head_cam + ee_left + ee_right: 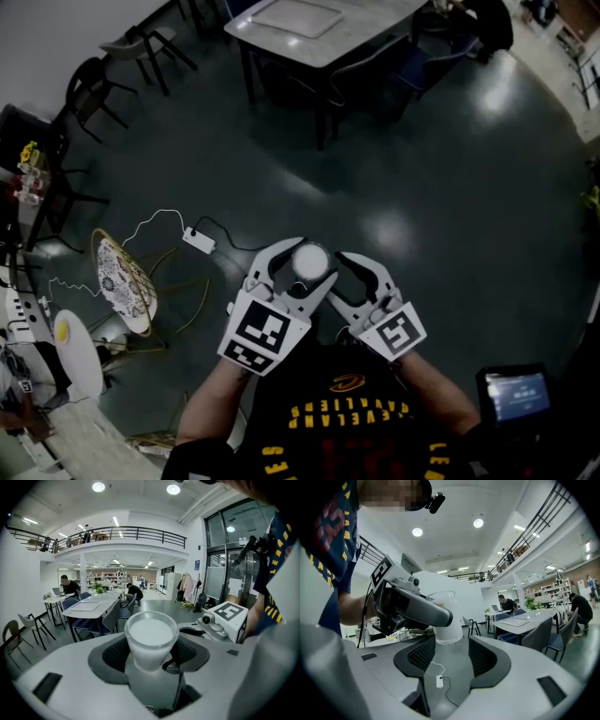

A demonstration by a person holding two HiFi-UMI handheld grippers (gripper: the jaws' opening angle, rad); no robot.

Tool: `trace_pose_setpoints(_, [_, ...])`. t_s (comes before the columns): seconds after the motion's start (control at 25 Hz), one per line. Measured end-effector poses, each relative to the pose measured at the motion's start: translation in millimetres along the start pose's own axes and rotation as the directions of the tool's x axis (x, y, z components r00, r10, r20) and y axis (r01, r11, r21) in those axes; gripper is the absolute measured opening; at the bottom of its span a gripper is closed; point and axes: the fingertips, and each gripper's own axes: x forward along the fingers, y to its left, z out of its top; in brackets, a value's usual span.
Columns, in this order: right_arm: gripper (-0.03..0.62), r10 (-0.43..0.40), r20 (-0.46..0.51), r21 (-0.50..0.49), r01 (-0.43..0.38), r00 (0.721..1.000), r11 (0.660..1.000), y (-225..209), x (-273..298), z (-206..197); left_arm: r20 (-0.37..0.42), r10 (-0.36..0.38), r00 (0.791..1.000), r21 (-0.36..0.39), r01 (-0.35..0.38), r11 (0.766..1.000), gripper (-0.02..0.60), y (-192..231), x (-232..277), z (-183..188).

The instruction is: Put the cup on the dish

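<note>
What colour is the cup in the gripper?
Mostly white, with a see-through rim. The cup shows best in the left gripper view.

Smooth frosted translucent cup (151, 637), glossy dark floor (450, 187)

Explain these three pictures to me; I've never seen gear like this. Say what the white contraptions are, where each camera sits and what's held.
A person holds a white two-jaw hand-held gripper in each hand; the cubes with square markers belong to them. The head view comes from a camera on the person's head, looking down. The other two come from cameras riding on each one, looking along its jaws. The left hand-held gripper is closed on a pale cup, carried in the air. The right hand-held gripper is open and empty beside it. Below is only dark floor with a white adapter; a round patterned top stands at the left.
</note>
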Motion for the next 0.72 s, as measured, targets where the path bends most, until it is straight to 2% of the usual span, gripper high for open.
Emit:
trace_pose_setpoints(0.24, [0.212,-0.005,-0.01,-0.013,0.005,1.0,1.0,-2,56,8,-0.011,-0.033,0.999,0.007,0.033,0.999,0.264,49,-2,-1])
trace_pose_setpoints(0.52, [0.21,-0.051,-0.014,-0.051,0.05,0.999,0.997,-7,106,16,-0.005,-0.062,0.998,0.003,0.062,0.998,0.264,94,-5,-3])
trace_pose_setpoints(0.72, [0.21,-0.068,-0.033,-0.014,0.068,0.997,0.998,-7,129,11,-0.003,-0.068,0.998,-0.006,0.068,0.998,0.264,117,-8,-8])
